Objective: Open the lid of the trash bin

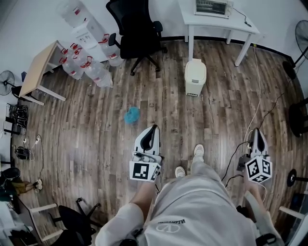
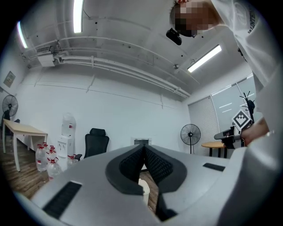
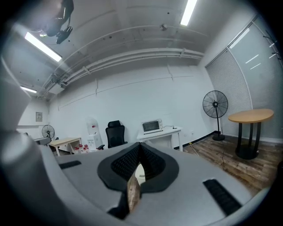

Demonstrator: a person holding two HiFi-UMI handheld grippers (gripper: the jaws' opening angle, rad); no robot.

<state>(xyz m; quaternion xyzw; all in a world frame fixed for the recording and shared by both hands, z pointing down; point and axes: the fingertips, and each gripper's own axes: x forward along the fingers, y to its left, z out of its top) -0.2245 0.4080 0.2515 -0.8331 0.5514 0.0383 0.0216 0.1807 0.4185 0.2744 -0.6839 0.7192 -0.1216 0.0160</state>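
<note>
The cream trash bin (image 1: 195, 77) stands on the wood floor in front of the white table, its lid down. Both grippers hover well short of it, near the person's feet. My left gripper (image 1: 153, 127) is shut and empty, pointing toward the bin. My right gripper (image 1: 256, 129) is off to the right, also shut on nothing. In the left gripper view the jaws (image 2: 143, 148) meet at their tips, with a sliver of the bin (image 2: 144, 189) below them. In the right gripper view the jaws (image 3: 140, 145) touch as well.
A black office chair (image 1: 137, 33) stands left of the bin, and a white table (image 1: 219, 21) with a toaster oven (image 1: 211, 7) behind it. Water bottles (image 1: 89, 65) and a wooden table (image 1: 41, 67) are at far left. A blue scrap (image 1: 132, 115) and cables (image 1: 257, 86) lie on the floor.
</note>
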